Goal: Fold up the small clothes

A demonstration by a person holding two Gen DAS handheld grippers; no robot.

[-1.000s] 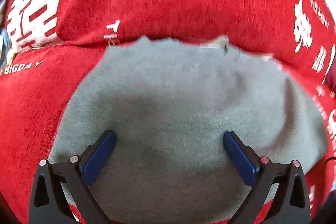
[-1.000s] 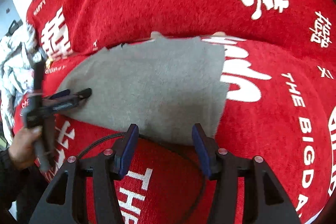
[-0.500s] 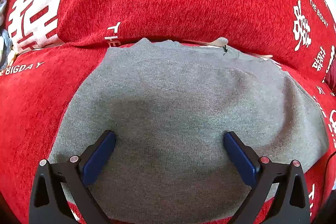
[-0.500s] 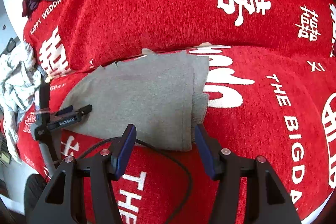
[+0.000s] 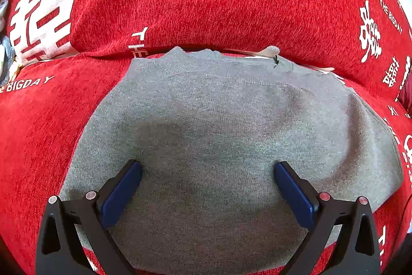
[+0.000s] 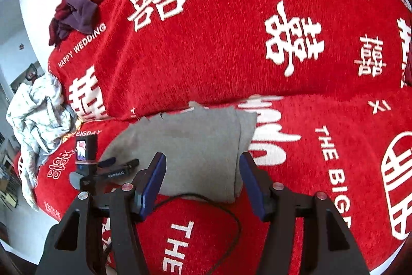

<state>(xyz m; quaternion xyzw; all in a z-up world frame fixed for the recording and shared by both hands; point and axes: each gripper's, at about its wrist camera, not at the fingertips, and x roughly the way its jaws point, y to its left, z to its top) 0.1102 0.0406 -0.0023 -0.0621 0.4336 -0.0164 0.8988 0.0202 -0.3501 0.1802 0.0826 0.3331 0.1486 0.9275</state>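
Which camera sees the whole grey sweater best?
The right wrist view: the grey sweater shows edge to edge on the red sofa cover, its right side folded over. The left wrist view sits close above it, so the near edge hides behind the left tongs.

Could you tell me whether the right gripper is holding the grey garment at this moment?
No, the right gripper has open, empty jaws above the grey garment.

The left tool [image 5: 207,166] is held tilted down, jaws spread wide; the right tool [image 6: 202,159] is held with jaws apart, nothing gripped
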